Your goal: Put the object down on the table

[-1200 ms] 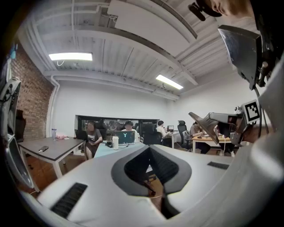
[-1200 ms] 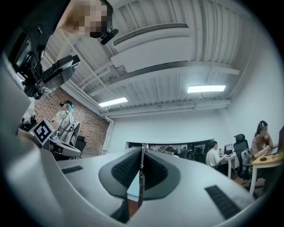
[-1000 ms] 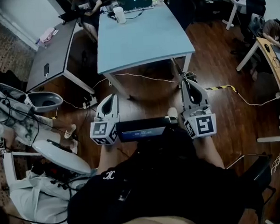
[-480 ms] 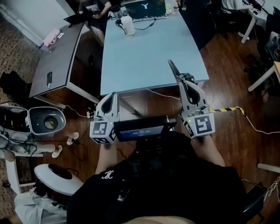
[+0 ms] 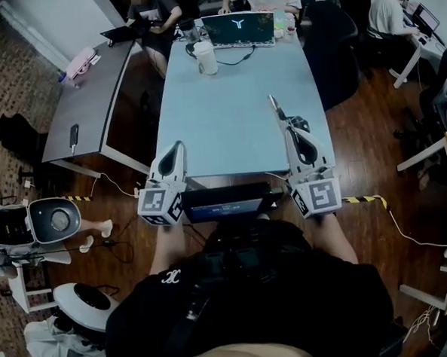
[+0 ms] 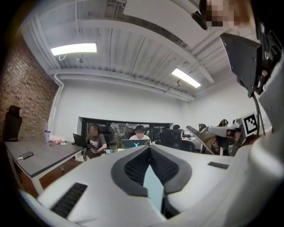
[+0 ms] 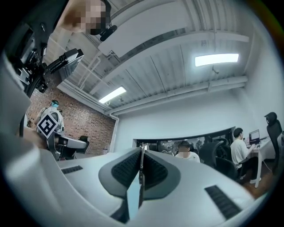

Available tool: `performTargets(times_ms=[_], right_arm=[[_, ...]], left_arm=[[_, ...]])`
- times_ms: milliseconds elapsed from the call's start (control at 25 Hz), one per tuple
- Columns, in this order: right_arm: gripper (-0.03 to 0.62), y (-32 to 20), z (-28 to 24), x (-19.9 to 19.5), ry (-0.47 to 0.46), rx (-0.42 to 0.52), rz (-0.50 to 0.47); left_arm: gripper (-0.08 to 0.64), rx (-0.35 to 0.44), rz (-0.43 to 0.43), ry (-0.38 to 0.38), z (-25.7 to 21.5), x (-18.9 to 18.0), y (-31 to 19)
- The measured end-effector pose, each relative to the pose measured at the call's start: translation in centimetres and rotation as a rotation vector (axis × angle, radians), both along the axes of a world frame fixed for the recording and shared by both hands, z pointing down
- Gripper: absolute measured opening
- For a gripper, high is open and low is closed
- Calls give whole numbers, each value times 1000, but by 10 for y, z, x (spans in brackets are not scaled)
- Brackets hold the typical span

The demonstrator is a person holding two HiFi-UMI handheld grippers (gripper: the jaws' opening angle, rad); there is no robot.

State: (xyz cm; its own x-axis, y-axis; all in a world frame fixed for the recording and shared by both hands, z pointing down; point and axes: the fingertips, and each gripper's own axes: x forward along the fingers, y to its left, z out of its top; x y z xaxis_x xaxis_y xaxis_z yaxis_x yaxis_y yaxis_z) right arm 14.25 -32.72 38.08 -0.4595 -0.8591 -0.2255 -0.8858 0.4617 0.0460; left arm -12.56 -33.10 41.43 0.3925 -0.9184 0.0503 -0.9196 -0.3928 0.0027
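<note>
Object: thin flat greyish strip point(image 5: 274, 107), edge-on, sticking forward out of the right tongs point(image 5: 286, 128), in the air above the near right part of the light-blue tabletop point(image 5: 227, 113). Right tongs clamped on it. Left tongs point(image 5: 178, 146) tips together, empty. Only legible mark: glowing Y logo on laptop point(image 5: 237, 28).

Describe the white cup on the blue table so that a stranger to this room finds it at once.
Find the long light-blue table in the middle of the head view and follow it to its far end, where an open laptop stands. The cup stands just left of that laptop. It is the only tall white thing there; the laptop and the cable beside it are dark.
</note>
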Motion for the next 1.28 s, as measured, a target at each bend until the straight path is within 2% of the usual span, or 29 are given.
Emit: performTargets(times_ms=[160, 280, 520, 760, 840, 920, 1080, 1240, 1280], right_arm=[[-11, -27, 9, -9, -15, -24, -13], [-11, -48, 34, -23, -24, -86, -42], [-11, -95, 128, -50, -132, -398, -78], [-11, -135, 222, -76, -394, -731, -65], [-11, -141, 251, -84, -440, -808, -53], [-11, -144, 274, -91, -433, -855, -46], [-8, -150, 309, -104, -356, -919, -32], [-7, -148, 337, -109, -199, -954, -14], [29, -146, 344, -110, -159, -967, -8]], left_arm=[[2, -12, -4, -15, 6, -1, -25], [2, -19, 2, -49, 11, -3, -36], [2, -38, -4, -65, 18, -24, -47], [2, -56, -24, -62, 23, -46, -56], [2, -66, -20, -69, 26, -49, -57], [2, -69, -15, -74, 27, -51, -57], [2, -80, -15, -80, 31, -61, -59], [2, -86, -20, -81, 32, -68, -60], [2, -88, -21, -81, 33, -69, -60]])
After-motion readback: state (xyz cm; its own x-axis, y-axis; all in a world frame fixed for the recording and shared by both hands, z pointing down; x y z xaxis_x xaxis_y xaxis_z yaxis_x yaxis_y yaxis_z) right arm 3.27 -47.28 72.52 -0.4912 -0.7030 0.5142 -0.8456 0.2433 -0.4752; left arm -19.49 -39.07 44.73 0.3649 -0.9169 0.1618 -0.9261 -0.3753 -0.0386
